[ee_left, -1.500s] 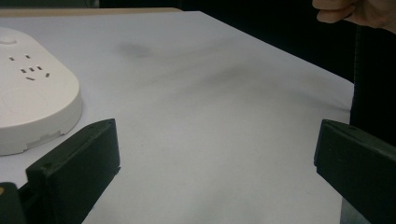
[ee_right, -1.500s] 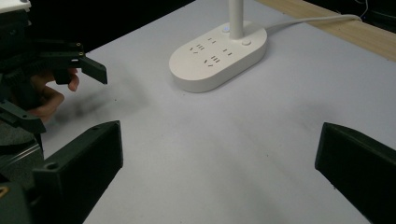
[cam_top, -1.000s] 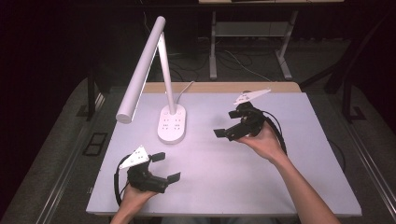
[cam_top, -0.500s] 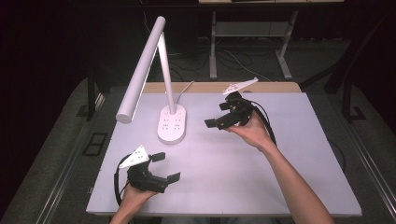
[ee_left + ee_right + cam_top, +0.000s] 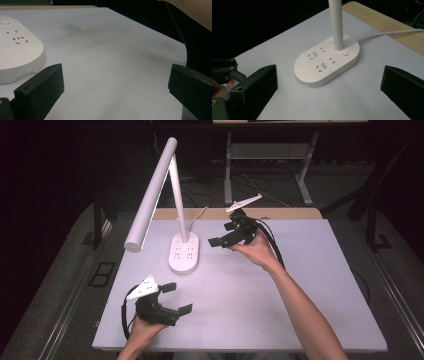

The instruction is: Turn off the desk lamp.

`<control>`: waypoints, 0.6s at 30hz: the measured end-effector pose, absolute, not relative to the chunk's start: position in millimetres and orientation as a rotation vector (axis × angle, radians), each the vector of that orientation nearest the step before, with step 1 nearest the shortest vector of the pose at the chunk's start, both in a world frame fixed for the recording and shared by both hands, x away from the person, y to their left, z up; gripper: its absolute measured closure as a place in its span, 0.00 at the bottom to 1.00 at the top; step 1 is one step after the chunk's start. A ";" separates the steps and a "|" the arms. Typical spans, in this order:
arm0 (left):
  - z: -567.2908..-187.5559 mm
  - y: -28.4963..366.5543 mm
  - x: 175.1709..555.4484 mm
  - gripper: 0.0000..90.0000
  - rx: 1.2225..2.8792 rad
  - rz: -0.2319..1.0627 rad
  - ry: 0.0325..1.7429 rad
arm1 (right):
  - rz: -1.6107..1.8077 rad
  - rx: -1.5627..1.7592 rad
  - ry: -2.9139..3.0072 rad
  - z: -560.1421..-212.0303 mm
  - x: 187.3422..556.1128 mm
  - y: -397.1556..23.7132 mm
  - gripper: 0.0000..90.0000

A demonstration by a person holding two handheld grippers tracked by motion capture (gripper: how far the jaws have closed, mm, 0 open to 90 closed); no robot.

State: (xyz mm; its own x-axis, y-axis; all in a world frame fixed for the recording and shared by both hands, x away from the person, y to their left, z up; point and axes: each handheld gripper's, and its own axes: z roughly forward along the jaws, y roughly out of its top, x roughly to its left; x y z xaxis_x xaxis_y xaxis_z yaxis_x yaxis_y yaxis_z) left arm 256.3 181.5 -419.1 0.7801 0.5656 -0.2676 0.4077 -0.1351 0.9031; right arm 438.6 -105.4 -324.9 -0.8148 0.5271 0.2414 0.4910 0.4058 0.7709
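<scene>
The desk lamp (image 5: 172, 215) stands left of centre in the upper half of the high view, its oval white base (image 5: 183, 252) flat on the pale surface (image 5: 280, 305), its stem rising to a long head that slants down toward the left. In the right gripper view the base (image 5: 327, 61) sits mid-frame, showing sockets, a round button (image 5: 345, 53) and a small blue light beside the stem. Over the last second the right claw (image 5: 226, 239) has swung up and leftward from right of centre and now hangs near the base, jaws wide apart, holding nothing; this looks like an approach to the lamp, probably its button or stem. The left claw (image 5: 176, 297), also spread and empty, has stayed resting at lower left, well apart from the lamp.
</scene>
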 end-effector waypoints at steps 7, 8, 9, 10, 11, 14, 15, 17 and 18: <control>-418.4 183.3 256.4 0.00 1.763 0.168 0.758 | 1.421 0.957 2.599 -332.0 453.6 -89.6 0.01; -418.5 183.0 256.4 0.00 1.759 0.166 0.759 | 1.420 0.961 2.601 -333.1 455.0 -88.4 0.01; -418.6 182.9 256.7 0.00 1.757 0.165 0.758 | 1.421 0.967 2.604 -334.8 457.0 -86.7 0.01; -418.6 182.6 256.7 0.00 1.756 0.164 0.759 | 1.425 0.973 2.602 -337.6 459.5 -84.3 0.01; -418.5 182.7 256.9 0.00 1.760 0.166 0.756 | 1.425 0.975 2.605 -339.8 461.5 -82.5 0.01; -418.4 182.6 256.6 0.00 1.756 0.164 0.758 | 1.428 0.990 2.606 -346.1 466.9 -76.1 0.01; -418.3 182.8 256.6 0.00 1.755 0.163 0.758 | 1.429 0.998 2.606 -347.9 468.5 -74.0 0.01; -418.2 183.2 256.6 0.00 1.754 0.163 0.758 | 1.437 1.008 2.601 -351.7 471.8 -70.1 0.01; -418.2 183.3 256.6 0.00 1.754 0.163 0.759 | 1.444 1.016 2.600 -353.8 473.1 -68.2 0.01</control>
